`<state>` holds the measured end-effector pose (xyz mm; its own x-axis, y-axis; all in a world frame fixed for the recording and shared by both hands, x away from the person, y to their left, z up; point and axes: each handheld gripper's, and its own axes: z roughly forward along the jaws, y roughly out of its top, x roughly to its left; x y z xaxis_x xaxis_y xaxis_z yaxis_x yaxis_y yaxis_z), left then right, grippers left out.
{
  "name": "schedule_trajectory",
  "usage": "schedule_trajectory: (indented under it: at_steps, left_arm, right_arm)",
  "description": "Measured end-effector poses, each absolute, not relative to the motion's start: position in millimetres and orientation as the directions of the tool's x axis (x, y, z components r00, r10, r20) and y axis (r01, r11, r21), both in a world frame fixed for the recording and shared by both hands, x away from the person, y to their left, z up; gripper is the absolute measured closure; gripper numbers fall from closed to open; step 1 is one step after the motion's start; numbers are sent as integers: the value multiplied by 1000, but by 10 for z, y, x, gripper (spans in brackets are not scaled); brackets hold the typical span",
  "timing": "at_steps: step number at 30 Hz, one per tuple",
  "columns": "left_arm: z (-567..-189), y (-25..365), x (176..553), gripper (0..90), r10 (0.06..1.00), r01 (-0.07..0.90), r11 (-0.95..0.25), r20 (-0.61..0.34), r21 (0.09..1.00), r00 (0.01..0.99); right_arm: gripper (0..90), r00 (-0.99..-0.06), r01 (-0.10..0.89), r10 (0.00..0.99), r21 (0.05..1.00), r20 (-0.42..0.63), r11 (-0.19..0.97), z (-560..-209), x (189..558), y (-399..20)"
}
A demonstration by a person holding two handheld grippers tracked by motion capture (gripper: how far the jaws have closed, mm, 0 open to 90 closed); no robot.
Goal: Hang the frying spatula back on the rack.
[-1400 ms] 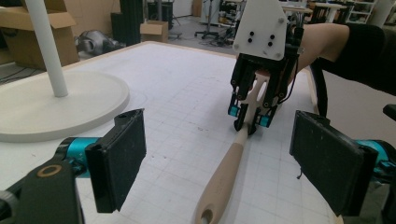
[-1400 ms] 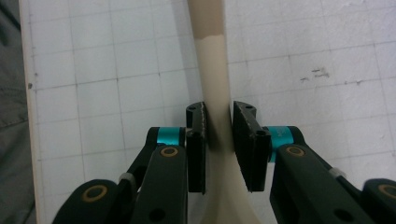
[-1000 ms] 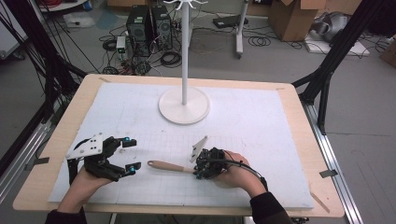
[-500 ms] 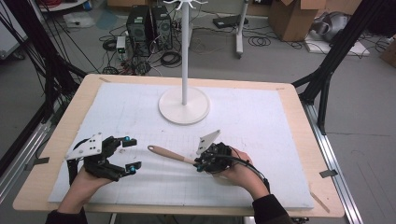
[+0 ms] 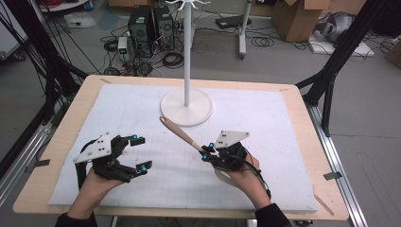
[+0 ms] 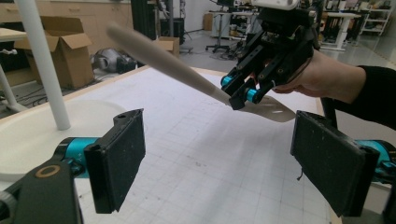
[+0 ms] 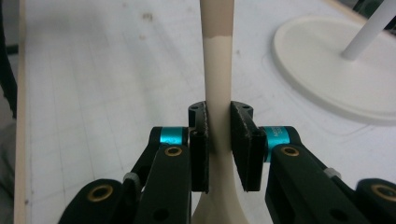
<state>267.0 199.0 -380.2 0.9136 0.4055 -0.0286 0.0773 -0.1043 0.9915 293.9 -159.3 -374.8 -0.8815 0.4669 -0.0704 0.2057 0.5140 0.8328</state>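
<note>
Counter (image 5: pixel 293 142) with white stand (image 5: pixel 186 106) at the far middle. My right gripper (image 5: pixel 206 153) has its jaws clamped on the spatula (image 5: pixel 182 135) at the neck, blade by my palm, handle running up and away toward the stand base, lifted off the mat. Left gripper (image 5: pixel 140 152) empty, jaws wide, well apart on the left; right hand is the nearer one to the stand.

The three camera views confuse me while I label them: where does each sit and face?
High view: above the table's near edge, looking down; both hands, left gripper, right gripper.
Left gripper view: between its open jaws, facing the right gripper clamping the spatula.
Right gripper view: along the spatula towards the stand.
All share the spatula.
</note>
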Motion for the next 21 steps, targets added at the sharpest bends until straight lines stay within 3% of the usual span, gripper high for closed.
schedule_trajectory:
  at_steps: [10,19,21]
  left_arm:
    - [-3648,1596,2737,196,387,97,-47,-71,994,919]
    - [-3539,1319,2793,213,442,122,31,-123,992,889]
    - [-3523,1248,2816,252,452,145,58,-156,988,878]
  right_arm:
    - [783,-861,144,502,903,-88,405,-3669,2786,-1576]
    - [783,-837,103,539,939,-96,327,-3612,2681,-1570]
    - [783,-830,96,548,941,-104,324,-3609,2672,-1572]
